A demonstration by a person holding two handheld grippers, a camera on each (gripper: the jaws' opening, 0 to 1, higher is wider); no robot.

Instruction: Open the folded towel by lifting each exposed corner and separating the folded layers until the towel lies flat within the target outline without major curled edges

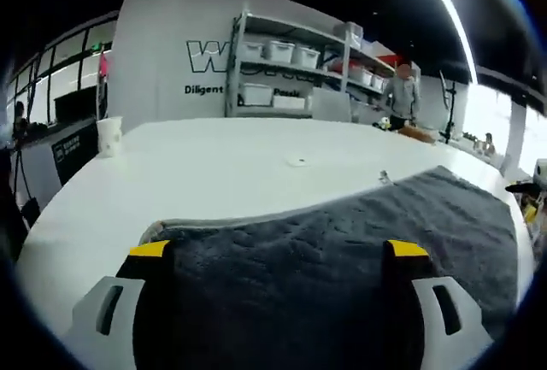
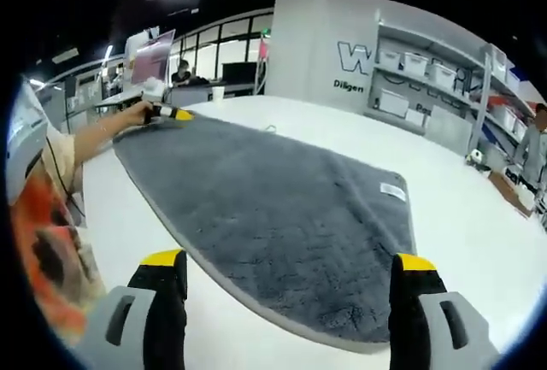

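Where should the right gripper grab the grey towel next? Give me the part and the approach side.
Judging by the right gripper view, take the towel at its near rounded edge, lying between the open right gripper tips. Come in low from the table side, sliding one jaw under. The edge sits thick and slightly raised off the white surface, so it offers a lip; the flat middle gives nothing to pinch.

Towel (image 2: 273, 216): dark grey, plush pile, lying spread open and flat on a white table (image 2: 479, 233). A small white label (image 2: 392, 190) sits near the corner toward 2 o'clock in the right gripper view. In the left gripper view the towel (image 1: 342, 250) stretches from 6 toward 3 o'clock, its paler edge trim visible.
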